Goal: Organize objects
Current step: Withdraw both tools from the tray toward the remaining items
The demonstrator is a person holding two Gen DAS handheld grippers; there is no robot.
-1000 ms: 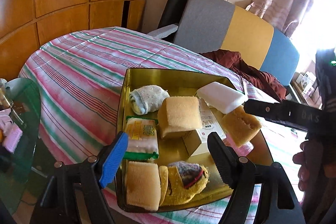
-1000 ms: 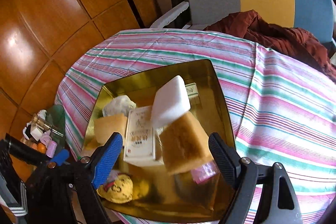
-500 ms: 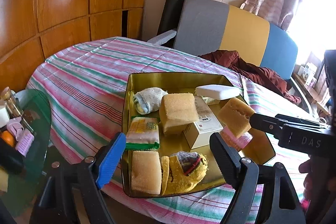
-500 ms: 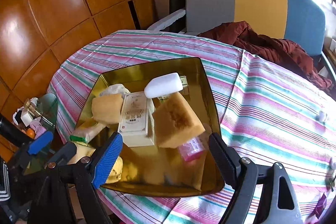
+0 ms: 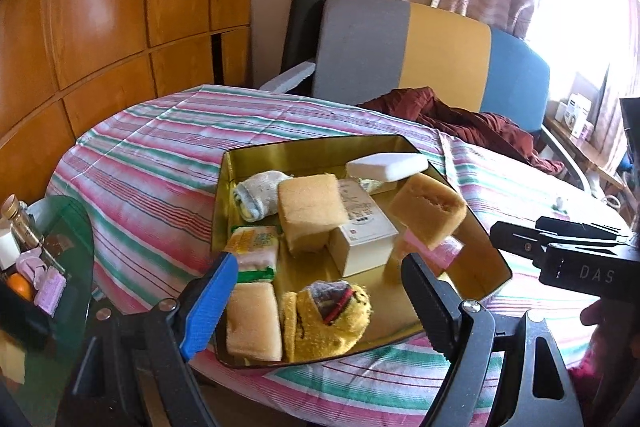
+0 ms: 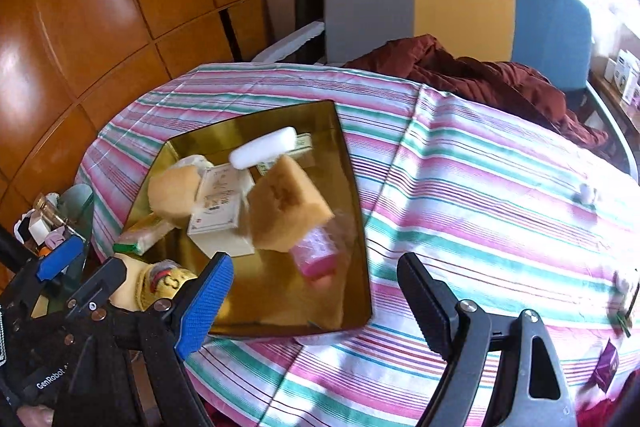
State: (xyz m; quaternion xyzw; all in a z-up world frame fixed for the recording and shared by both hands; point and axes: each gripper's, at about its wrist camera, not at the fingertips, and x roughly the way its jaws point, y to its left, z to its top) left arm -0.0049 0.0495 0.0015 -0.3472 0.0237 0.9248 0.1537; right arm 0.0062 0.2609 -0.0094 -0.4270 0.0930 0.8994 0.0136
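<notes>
Both grippers (image 5: 316,291) (image 6: 316,291) splayed above tray (image 5: 486,255)

1. A round table under a pink, green and white striped tablecloth (image 6: 460,187) carries everything;
2. a gold rectangular tray (image 6: 352,187) sits on its left part;
3. a small white object (image 6: 587,191) lies well apart, toward the right edge;
4. a small purple item (image 6: 607,367) lies at the near right.

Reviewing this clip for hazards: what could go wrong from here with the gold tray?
The gold tray overhangs the striped table's near edge, so a nudge might tip it off. The tan sponge sits tilted atop the pink item and may topple. Both grippers, left and right, are open and empty.
</notes>
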